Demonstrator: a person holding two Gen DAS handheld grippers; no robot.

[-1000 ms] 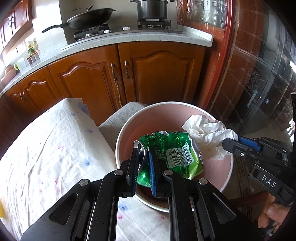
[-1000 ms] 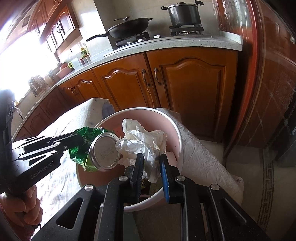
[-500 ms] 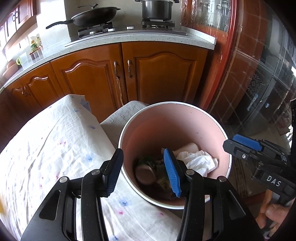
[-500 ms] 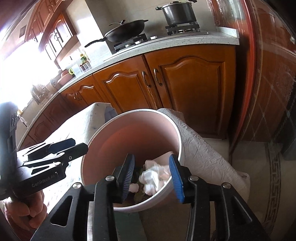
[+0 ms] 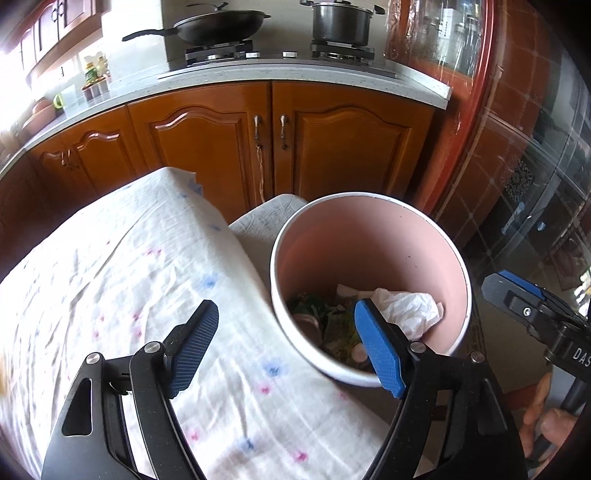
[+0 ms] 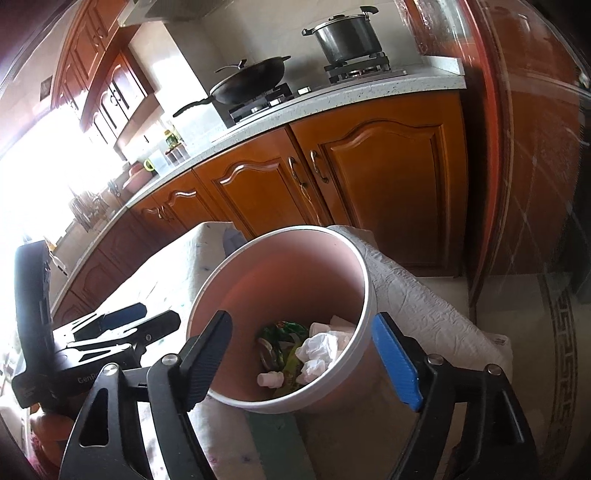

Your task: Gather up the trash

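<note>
A pink bin [image 5: 369, 236] with a white rim stands beside the cloth-covered table [image 5: 129, 280]. Inside lie a crumpled white tissue [image 5: 406, 306], a green snack bag [image 5: 310, 304] and other scraps. The bin [image 6: 280, 280] also shows in the right wrist view, with the tissue [image 6: 317, 347] and green bag [image 6: 280, 330] at the bottom. My left gripper [image 5: 284, 343] is open and empty over the bin's near rim and the table edge. My right gripper [image 6: 303, 362] is open and empty above the bin. Each gripper shows in the other's view: the right one [image 5: 532, 310], the left one [image 6: 122, 325].
Wooden kitchen cabinets [image 5: 258, 147] and a counter with a wok [image 5: 221, 26] and a pot [image 5: 340, 22] stand behind. A second white-covered seat or surface [image 6: 417, 306] lies right of the bin. A dark glass door [image 5: 535, 184] is at the right.
Both grippers opened and let go: the green bag and the white tissue dropped into the bin. Both grippers then opened wider and pulled back a little.
</note>
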